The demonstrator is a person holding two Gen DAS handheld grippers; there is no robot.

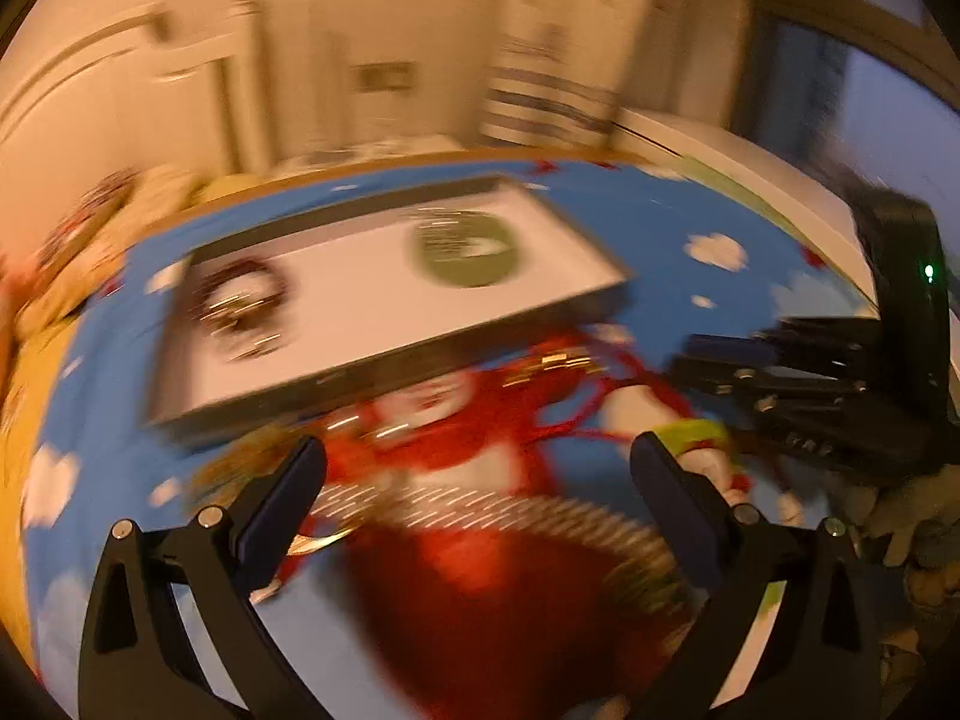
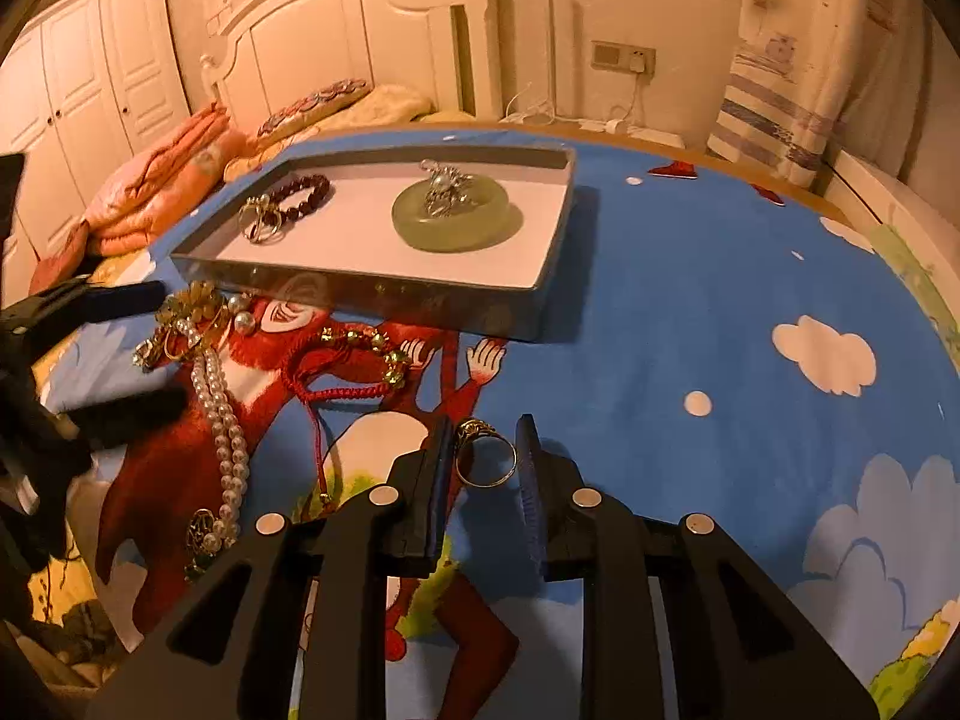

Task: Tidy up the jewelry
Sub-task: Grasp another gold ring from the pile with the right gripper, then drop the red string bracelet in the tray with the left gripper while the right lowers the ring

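A grey tray (image 2: pixel 543 252) with a white floor sits on the blue cartoon cloth and holds a green jade disc (image 2: pixel 456 219) with a silver brooch on it, a dark bead bracelet (image 2: pixel 303 192) and gold rings. My right gripper (image 2: pixel 485 456) is shut on a gold ring (image 2: pixel 485 461), held just above the cloth. My left gripper (image 1: pixel 477 468) is open over a pearl necklace (image 2: pixel 225 432) and a red cord bracelet (image 2: pixel 354 369); it shows at the left of the right wrist view (image 2: pixel 129 348). The left wrist view is motion-blurred.
A gold bead cluster (image 2: pixel 192 306) lies by the tray's near left corner. A bed with orange bedding (image 2: pixel 162 180) stands behind the table. A striped cloth (image 2: pixel 774 114) hangs at the back right. The right gripper's body (image 1: pixel 840 384) fills the right of the left wrist view.
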